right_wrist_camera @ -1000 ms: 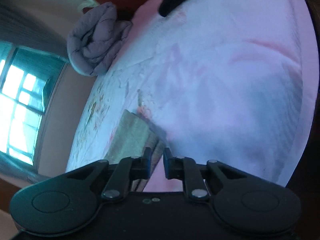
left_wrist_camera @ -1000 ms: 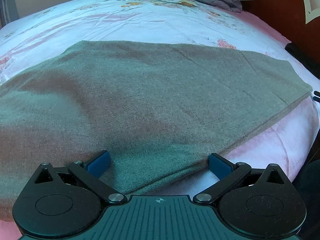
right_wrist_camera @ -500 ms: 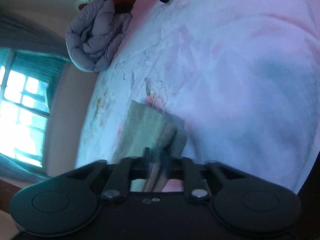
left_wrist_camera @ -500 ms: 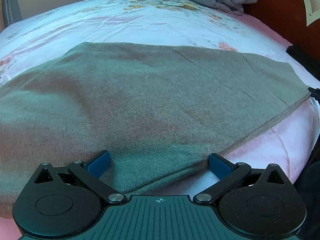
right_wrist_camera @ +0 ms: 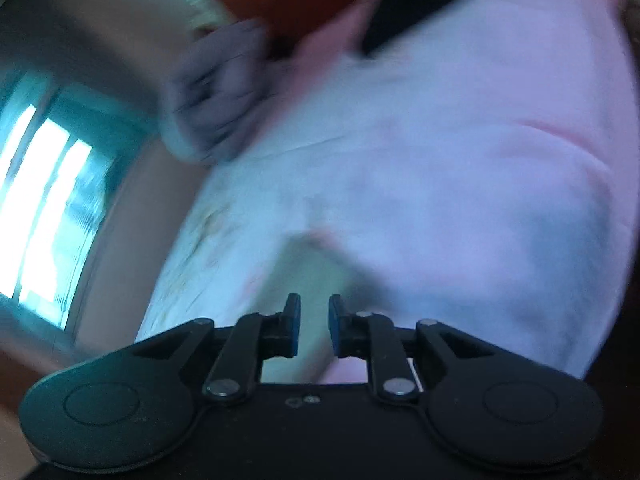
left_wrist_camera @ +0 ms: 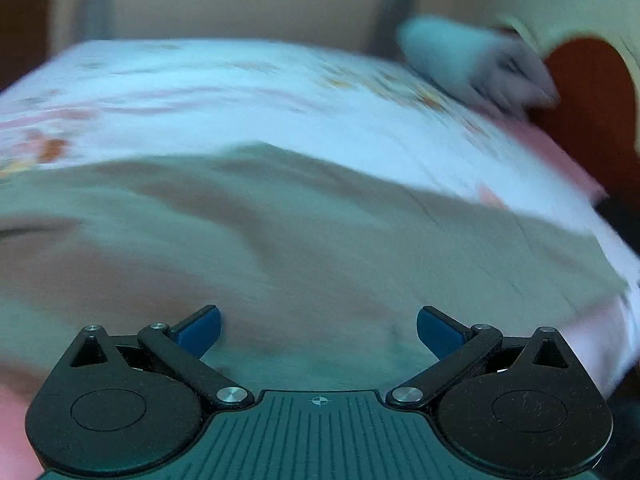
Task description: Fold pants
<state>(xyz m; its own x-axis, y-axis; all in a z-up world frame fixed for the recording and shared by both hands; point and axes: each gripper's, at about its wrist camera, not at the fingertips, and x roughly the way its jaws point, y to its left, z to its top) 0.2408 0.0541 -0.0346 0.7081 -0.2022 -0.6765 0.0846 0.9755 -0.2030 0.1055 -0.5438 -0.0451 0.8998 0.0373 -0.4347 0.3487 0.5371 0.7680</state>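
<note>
Lying spread across the near half of the bed (left_wrist_camera: 224, 92), the grey-green pants (left_wrist_camera: 280, 232) are covering the white floral sheet from the left edge of the left wrist view almost to the right edge of the mattress. Both views are smeared by motion blur, so fine folds and seams are not readable.

The left gripper (left_wrist_camera: 319, 330) is hovering over the near edge of the pants with its blue-padded fingers (left_wrist_camera: 200, 330) standing wide apart, released, and nothing is sitting between them. Cloth is showing in the gap beneath, but whether the pads are touching it cannot be told.

In the right wrist view, the right gripper (right_wrist_camera: 314, 326) is pointing along the bed toward the far end. Its fingers (right_wrist_camera: 293, 326) are standing close together with a narrow gap left between them. A blurred corner of the pants (right_wrist_camera: 320, 276) is sitting just beyond and between the tips; whether the cloth is being pinched or is lying loose cannot be told.

A bundled grey quilt (left_wrist_camera: 476, 64) is resting at the far right of the bed, against the reddish-brown headboard (left_wrist_camera: 592, 100). A bright window (right_wrist_camera: 44, 208) is showing at the left of the right wrist view.
</note>
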